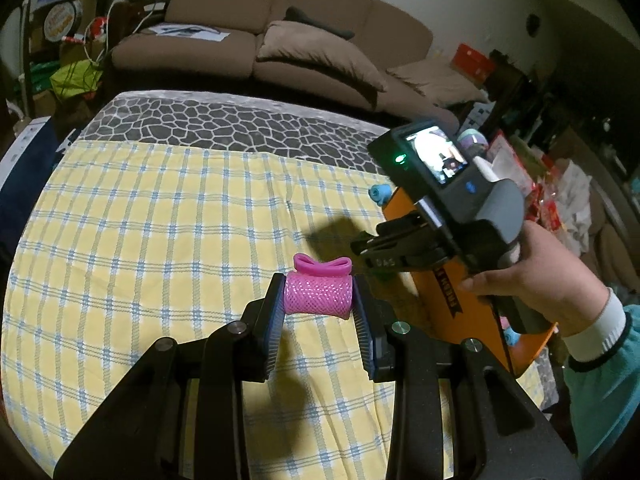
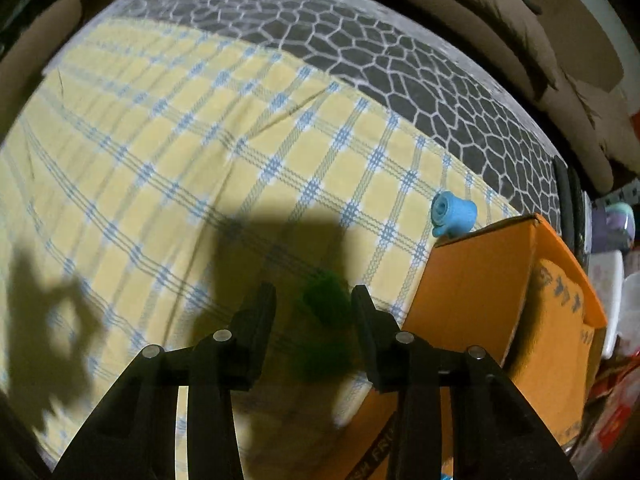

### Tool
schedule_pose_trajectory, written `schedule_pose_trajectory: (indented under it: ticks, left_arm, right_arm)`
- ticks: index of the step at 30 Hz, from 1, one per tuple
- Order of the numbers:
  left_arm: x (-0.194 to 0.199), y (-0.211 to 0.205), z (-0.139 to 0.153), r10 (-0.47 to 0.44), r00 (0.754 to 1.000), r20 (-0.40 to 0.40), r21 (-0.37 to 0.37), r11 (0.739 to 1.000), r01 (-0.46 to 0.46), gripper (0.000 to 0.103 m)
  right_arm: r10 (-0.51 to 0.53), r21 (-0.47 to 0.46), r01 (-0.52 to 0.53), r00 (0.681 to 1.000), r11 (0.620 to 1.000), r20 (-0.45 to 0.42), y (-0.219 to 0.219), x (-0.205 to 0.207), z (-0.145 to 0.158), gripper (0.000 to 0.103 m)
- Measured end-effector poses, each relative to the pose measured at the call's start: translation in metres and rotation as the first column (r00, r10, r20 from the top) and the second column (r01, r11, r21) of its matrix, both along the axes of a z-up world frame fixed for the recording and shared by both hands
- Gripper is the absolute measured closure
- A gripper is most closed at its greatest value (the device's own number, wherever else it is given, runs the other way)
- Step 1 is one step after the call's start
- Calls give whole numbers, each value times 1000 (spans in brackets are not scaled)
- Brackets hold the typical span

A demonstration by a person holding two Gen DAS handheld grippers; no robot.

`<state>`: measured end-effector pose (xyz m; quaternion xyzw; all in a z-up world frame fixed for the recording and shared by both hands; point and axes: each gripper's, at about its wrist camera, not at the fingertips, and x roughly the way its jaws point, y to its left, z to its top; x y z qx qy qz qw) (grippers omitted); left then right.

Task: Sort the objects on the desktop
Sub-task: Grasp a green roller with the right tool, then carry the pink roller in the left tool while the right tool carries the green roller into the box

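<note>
Your left wrist camera is looking forward and down along its tongs (image 1: 318, 300) across the checked cloth (image 1: 160, 208) toward the sofa (image 1: 280, 40), taking in your right hand (image 1: 536, 280) from the side. Your right wrist camera is facing steeply down, close over the same cloth (image 2: 200, 140). Both views are sharing the orange box (image 1: 452, 304) (image 2: 488, 280) and the blue piece (image 1: 380, 193) (image 2: 454, 212) beside it.

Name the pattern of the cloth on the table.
Yellow with blue checks; the cloth shows best from the left wrist.

Black gripper (image 1: 318, 300) frames, silver screws, blue-edged fingers (image 1: 362, 312), teal sleeve (image 1: 604, 380), white cuff (image 1: 596, 328)
</note>
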<state>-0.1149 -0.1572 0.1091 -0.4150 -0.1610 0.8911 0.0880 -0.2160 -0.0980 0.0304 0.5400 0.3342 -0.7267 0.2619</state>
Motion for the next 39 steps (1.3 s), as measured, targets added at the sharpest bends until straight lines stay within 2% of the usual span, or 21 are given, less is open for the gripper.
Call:
schedule_pose_trajectory:
  ticks: [7, 10, 14, 25, 32, 39]
  left_arm:
    - [0, 4, 0, -8, 1000, 0, 6, 1000, 8, 73]
    - [-1, 5, 0, -8, 1000, -2, 11, 1000, 8, 73]
    - [-2, 8, 0, -15, 1000, -5, 22, 1000, 15, 73]
    - [0, 37, 7, -63, 998, -21, 16, 998, 63, 73]
    - [2, 69, 10, -117, 993, -28, 13, 993, 118, 73]
    - [3, 112, 11, -193, 981, -36, -6, 981, 193, 73]
  right_arm:
    - [33, 74, -34, 999, 997, 20, -5, -6, -16, 66]
    - [12, 43, -14, 999, 999, 50, -1, -10, -17, 75]
    - [2, 7, -3, 998, 1000, 59, 4, -9, -12, 76]
    - [-53, -225, 59, 998, 973, 31, 35, 27, 54, 76]
    - [-76, -298, 73, 997, 952, 3, 76, 50, 85, 76]
    - [-103, -332, 93, 995, 939, -12, 126, 73, 105, 76]
